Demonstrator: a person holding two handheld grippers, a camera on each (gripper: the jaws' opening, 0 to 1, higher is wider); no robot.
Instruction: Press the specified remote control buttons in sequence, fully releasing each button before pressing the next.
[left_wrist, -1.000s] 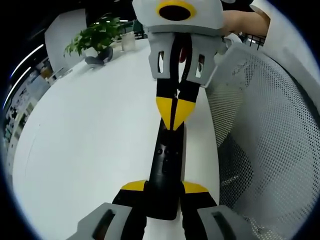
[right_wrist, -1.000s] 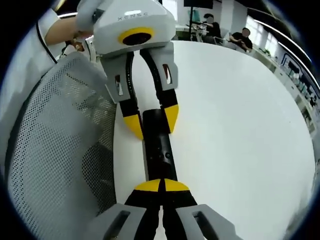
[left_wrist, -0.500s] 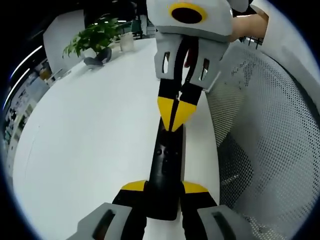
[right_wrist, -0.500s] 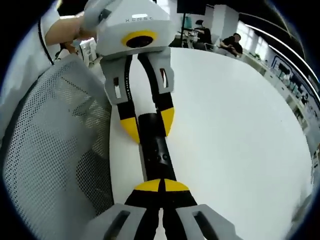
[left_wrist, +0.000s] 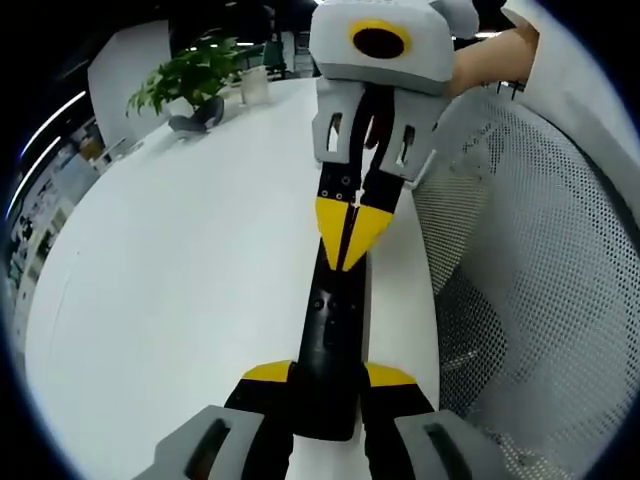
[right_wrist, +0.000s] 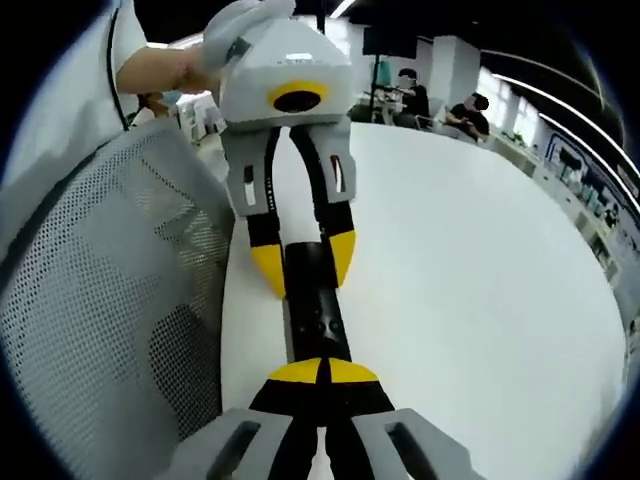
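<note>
Left gripper (left_wrist: 330, 385) jaws spread apart; right gripper (right_wrist: 323, 372) jaws pressed together.

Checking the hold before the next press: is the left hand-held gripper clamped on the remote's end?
Yes, the left hand-held gripper has a yellow tip on each side of the black remote.

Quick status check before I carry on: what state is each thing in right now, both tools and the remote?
Left tool: shut on the remote, gripping one end of it.
Right tool: shut, yellow tips together over the remote's button face; whether it is pressing, cannot tell.
Remote: lying flat on the white table, near the edge, lengthwise between the two tools.
Mesh chair: beside the table edge, unoccupied.
</note>
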